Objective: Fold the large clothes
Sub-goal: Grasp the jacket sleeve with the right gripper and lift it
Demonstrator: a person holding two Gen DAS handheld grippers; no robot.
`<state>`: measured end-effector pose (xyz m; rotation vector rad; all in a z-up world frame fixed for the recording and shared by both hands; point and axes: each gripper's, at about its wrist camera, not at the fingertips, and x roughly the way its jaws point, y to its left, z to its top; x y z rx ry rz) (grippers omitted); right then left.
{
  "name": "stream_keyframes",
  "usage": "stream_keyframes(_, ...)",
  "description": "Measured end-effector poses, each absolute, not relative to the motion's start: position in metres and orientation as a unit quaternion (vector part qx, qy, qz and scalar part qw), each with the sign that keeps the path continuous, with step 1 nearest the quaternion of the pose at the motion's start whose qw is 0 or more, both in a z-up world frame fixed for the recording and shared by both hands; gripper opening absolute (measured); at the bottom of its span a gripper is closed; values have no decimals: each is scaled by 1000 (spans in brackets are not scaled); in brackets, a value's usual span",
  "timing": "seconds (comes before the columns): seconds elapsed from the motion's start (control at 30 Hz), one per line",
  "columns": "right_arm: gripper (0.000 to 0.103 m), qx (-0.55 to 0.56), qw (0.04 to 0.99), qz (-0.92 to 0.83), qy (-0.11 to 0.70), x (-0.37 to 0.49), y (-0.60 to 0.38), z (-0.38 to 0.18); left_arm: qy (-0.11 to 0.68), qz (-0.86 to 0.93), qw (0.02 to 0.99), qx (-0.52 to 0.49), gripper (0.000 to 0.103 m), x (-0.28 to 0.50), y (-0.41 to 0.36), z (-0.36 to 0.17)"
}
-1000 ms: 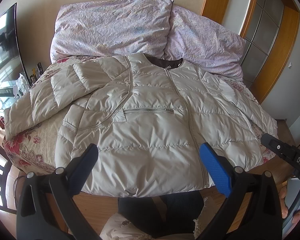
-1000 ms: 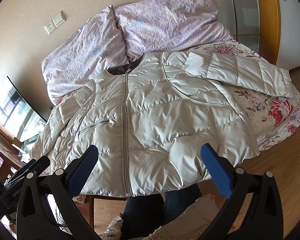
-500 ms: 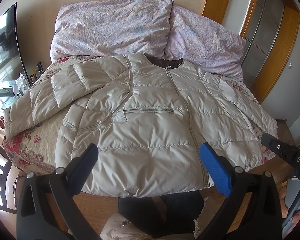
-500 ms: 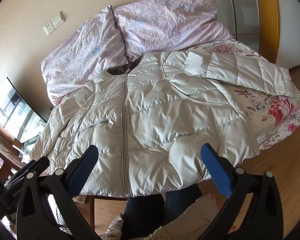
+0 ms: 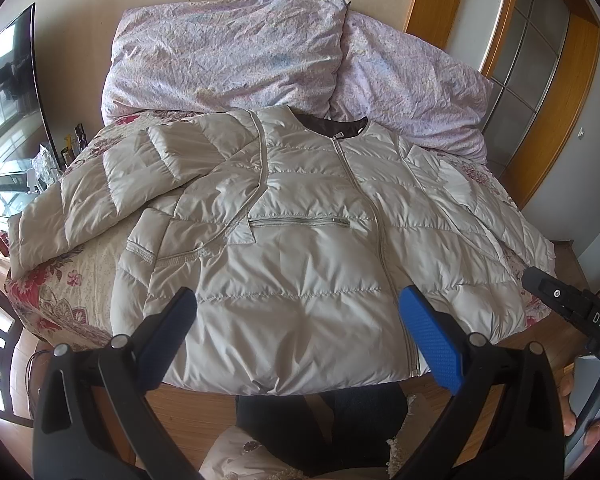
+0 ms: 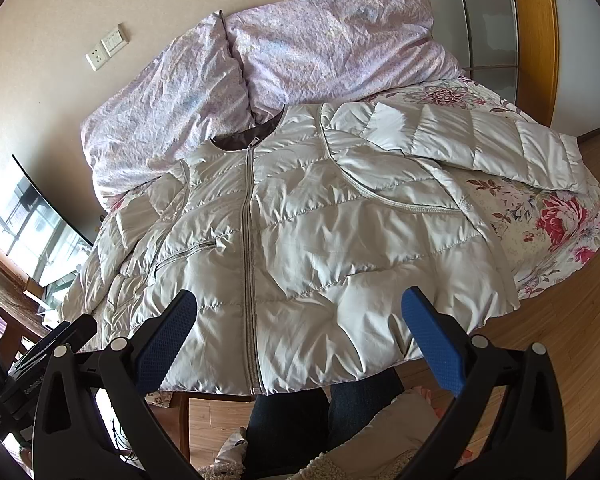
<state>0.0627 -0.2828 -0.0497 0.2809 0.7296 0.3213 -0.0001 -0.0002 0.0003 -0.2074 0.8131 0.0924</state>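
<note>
The bed [image 5: 72,292] fills the view under its floral cover, two lilac pillows [image 5: 236,52] stacked at the far end, and spread flat across it, front up and zipped shut, lies the big pale puffer jacket [image 5: 300,264], its hem spilling just over the near edge. It looks light and airy, soft and springy, with a slick shell that will likely slide and puff back open after each fold. One sleeve [image 5: 88,196] stretches out over the bed's left side, the other sleeve [image 6: 480,140] reaches toward the right. Best grips, by my read, are the cuffs or the stitched shoulder seams, where the fabric is firmer. The left tongs [image 5: 300,332] hang wide open above the hem, holding nothing; the right tongs [image 6: 300,332] are likewise spread and empty, near the zip's bottom end.
</note>
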Motion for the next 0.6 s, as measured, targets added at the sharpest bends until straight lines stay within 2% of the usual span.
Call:
stream_keyframes(0.3,102,144,912,150,353,70,-287,-50,396,47,911,-103,101,-3,6,-1)
stream_keyframes(0.53,102,191,929,118,293,93,-318,-64,410,75,903,-102,101,18,23,-21)
stream_keyframes(0.6,102,207,926,98,301,107,-334,-72,418,68,899,-107,101,24,27,-26)
